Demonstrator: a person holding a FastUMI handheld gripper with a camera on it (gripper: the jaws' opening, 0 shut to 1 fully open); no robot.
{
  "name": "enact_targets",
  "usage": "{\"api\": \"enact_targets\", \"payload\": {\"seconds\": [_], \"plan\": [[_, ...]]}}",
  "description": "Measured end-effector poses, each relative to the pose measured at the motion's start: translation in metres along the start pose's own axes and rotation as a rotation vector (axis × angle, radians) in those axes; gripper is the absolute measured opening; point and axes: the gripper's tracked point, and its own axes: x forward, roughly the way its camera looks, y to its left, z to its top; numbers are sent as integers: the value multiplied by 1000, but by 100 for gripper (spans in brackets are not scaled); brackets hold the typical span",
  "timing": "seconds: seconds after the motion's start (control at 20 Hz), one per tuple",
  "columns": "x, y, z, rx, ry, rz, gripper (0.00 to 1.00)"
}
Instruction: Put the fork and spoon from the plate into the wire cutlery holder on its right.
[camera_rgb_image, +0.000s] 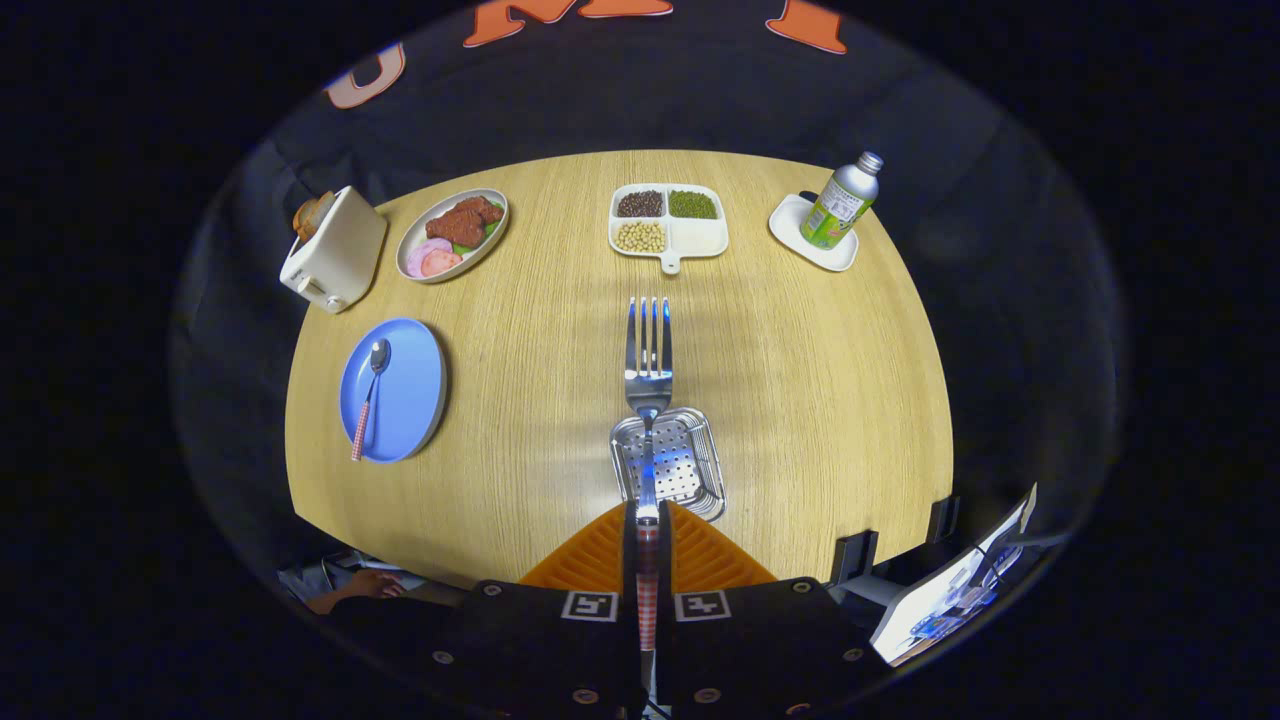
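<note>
Holding: tool (648, 560) clamped on fork (648, 360) handle, tines far, above holder (668, 462).
Risk: level fork lies across the rim.
Remaining: spoon (368, 398) on plate (410, 390), left.

Bright overhead light on the table (800, 400), sharp centre, dark warped edges.

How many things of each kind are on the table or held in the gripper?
Cutlery: 2, fork held in the shut gripper, spoon
Plates and trays: 4, blue plate, food plate, divided tray, white dish
Cutlery holder: 1
Toaster: 1
Bottle: 1
Total: 9
</note>
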Motion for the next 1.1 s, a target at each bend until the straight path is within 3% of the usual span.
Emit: {"api": "enact_targets", "payload": {"seconds": [0.45, 1.1], "plan": [[23, -20, -48, -187, 312, 39, 6], [30, -31, -51, -322, 698, 58, 6]]}}
